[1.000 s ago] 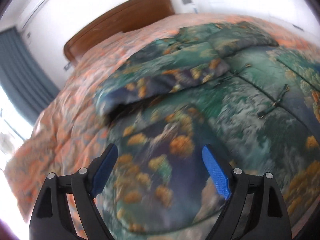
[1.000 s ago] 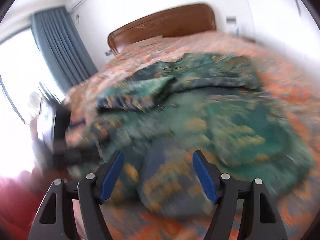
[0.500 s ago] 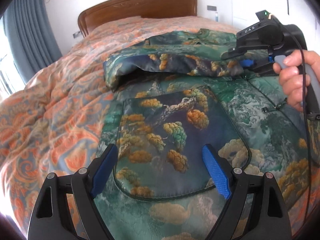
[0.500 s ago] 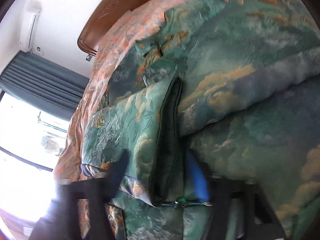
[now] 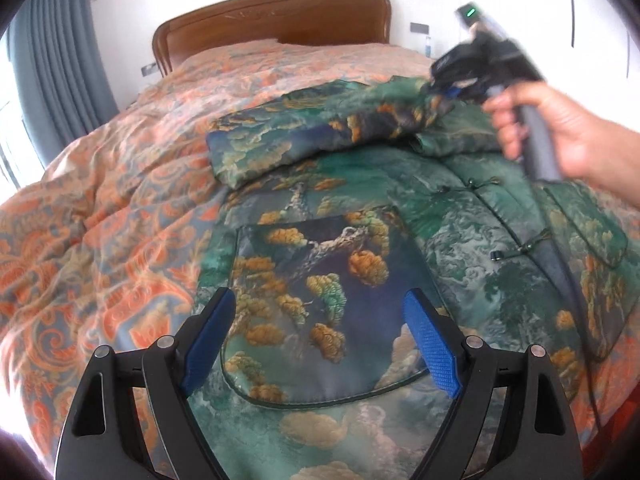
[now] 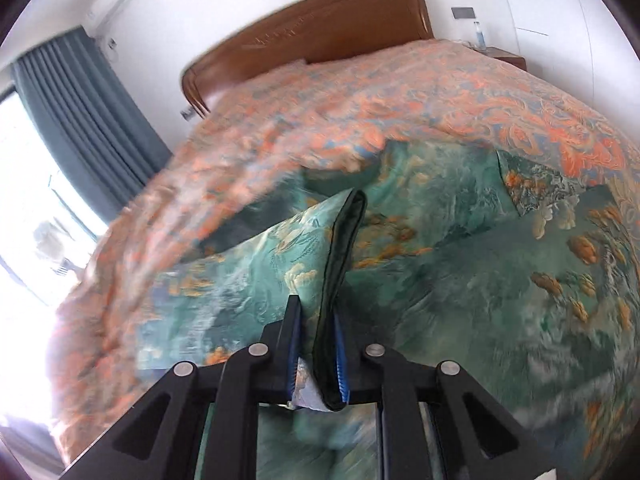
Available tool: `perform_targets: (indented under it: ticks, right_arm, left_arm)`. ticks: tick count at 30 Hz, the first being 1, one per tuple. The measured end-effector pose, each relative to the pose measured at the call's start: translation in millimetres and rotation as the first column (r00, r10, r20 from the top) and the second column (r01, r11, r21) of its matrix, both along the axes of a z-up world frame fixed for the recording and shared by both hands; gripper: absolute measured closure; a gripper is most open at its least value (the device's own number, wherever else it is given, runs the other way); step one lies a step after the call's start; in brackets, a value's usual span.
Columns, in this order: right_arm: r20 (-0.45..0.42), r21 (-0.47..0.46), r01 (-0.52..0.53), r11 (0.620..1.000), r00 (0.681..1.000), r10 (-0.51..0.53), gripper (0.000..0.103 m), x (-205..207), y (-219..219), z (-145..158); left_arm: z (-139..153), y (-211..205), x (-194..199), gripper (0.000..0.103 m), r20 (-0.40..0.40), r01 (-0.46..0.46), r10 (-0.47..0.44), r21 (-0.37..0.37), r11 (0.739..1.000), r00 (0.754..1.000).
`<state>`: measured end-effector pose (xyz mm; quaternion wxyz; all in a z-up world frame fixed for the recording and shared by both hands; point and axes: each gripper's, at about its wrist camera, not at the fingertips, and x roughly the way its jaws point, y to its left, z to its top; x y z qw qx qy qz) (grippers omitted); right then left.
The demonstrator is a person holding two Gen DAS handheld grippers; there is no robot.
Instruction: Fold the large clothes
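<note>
On the left lies the orange bedcover (image 5: 100, 216), and on it, spread flat, is the big green jacket (image 5: 460, 240) with its blue pocket (image 5: 320, 300). The left gripper (image 5: 320, 344) hovers over that pocket with its jaws wide and nothing between them. Above the pocket, one sleeve (image 5: 320, 140) lies folded across the chest. At the right, a hand (image 5: 560, 136) holds the right gripper (image 6: 317, 356), and its jaws are pinched tight on the dark edge (image 6: 344, 248) of the jacket near the collar, so that edge stands up off the bed. I think the shiny cloth could slip out of that thin pinch if the hand pulls fast. The fold could also come out crooked, because the left gripper holds nothing down and the whole jacket might slide on the soft bedcover. The folded sleeve might flop open too. Compared with a second ago, the right gripper was wide open over the jacket and had nothing; now it has closed on the edge. The left gripper's jaws are just as wide as before
</note>
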<state>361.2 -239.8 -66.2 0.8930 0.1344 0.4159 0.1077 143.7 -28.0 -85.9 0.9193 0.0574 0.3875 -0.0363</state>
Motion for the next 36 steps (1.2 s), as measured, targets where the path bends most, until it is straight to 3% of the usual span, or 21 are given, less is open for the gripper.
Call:
perform_targets:
  ticks: [4,7,11,14,16,18,21,24,27,30,32,36]
  right_arm:
    - [-0.068,-0.084,0.024,0.996,0.997,-0.03,0.083,15.1,0.7,-45.7]
    - [-0.098,-0.105,0.021,0.994,0.995,-0.031,0.079,14.3,-0.4,-68.0]
    - [-0.092,-0.1,0.009,0.995,0.996,-0.018,0.078,12.6,-2.1,-73.9]
    - [-0.102,-0.054,0.008,0.999,0.995,-0.014,0.077,12.9,-7.2,-77.7]
    - [-0.104,-0.032,0.008,0.999,0.994,-0.011,0.077,13.4,-10.3,-79.4]
    - [-0.106,-0.022,0.007,1.0,0.994,-0.009,0.077,13.3,-15.0,-81.2]
    - [-0.107,-0.024,0.005,1.0,0.994,-0.008,0.077,14.3,-15.4,-83.2]
    - [-0.102,-0.032,0.001,1.0,0.995,-0.004,0.077,13.3,-13.7,-85.2]
    - [-0.096,-0.045,-0.005,0.999,0.995,0.001,0.077,12.8,-10.7,-88.2]
    - [-0.086,-0.048,-0.005,0.999,0.996,0.0,0.077,10.4,-9.0,-90.2]
    - [-0.083,-0.045,-0.003,0.999,0.997,-0.001,0.077,9.7,-9.3,-92.4]
    - [-0.075,-0.033,-0.004,0.999,0.997,0.002,0.077,7.5,-11.7,-92.4]
  left_arm:
    - [1.6,-1.4,10.7,0.016,-0.045,0.017,-0.015,0.045,0.999,0.999]
    - [12.7,8.7,33.8,0.016,-0.066,0.023,-0.022,0.009,1.0,0.998]
    - [35.8,31.0,95.4,0.015,-0.042,0.015,-0.019,-0.087,0.996,0.999]
    - [42.2,40.6,153.5,0.016,-0.008,-0.012,0.011,-0.107,0.994,1.0]
    - [35.0,39.6,188.4,0.017,-0.002,-0.016,0.016,-0.085,0.996,1.0]
    - [14.2,36.8,217.5,0.025,-0.032,-0.025,0.023,-0.057,0.998,0.999]
    - [-31.4,37.8,246.7,0.027,-0.173,-0.054,0.043,-0.059,0.997,0.984]
    - [-60.2,41.8,257.0,0.024,-0.232,-0.08,0.063,-0.063,0.995,0.971]
    - [-65.7,45.8,259.2,0.02,-0.241,-0.103,0.08,-0.085,0.991,0.967]
    - [-69.8,43.3,257.3,0.019,-0.234,-0.102,0.085,-0.06,0.993,0.968]
    - [-60.3,40.6,255.3,0.019,-0.231,-0.105,0.093,-0.041,0.994,0.969]
    - [-15.5,39.5,260.3,0.016,-0.165,-0.084,0.067,-0.1,0.991,0.984]
